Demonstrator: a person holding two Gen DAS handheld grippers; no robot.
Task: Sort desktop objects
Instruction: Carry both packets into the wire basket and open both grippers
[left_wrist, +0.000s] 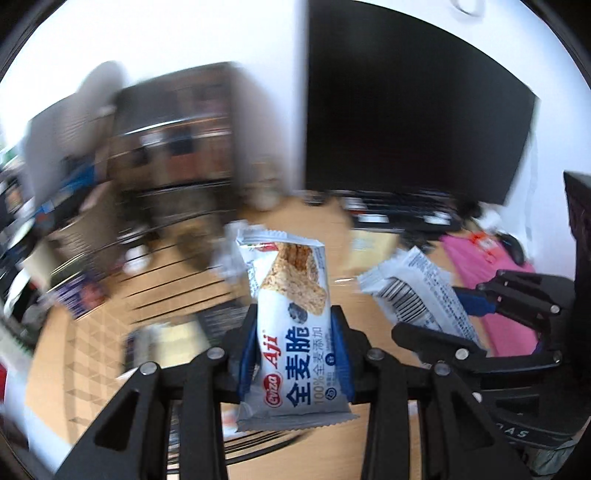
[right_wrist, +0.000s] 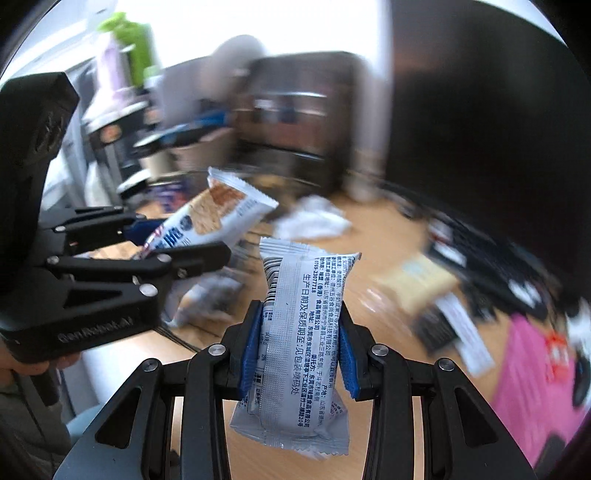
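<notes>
both tilted down above the wooden desk (left_wrist: 92, 332), left claw (left_wrist: 295, 354) grips a front-facing snack pack (left_wrist: 291, 332), right claw (right_wrist: 297, 350) a back-facing snack pack (right_wrist: 295, 343).

Bare worktop (right_wrist: 373, 236) is lying open at twelve o'clock ahead of the right claw (right_wrist: 301, 343); the left claw (right_wrist: 177, 243) is crowding its ten o'clock, a crumpled tissue (right_wrist: 314, 221) sitting beyond.

Blurred beyond reading: shelving (left_wrist: 173, 147), desk clutter (right_wrist: 454, 295), pink item (right_wrist: 532, 384), perhaps a pouch; monitor (left_wrist: 406, 103) cropped at top.
</notes>
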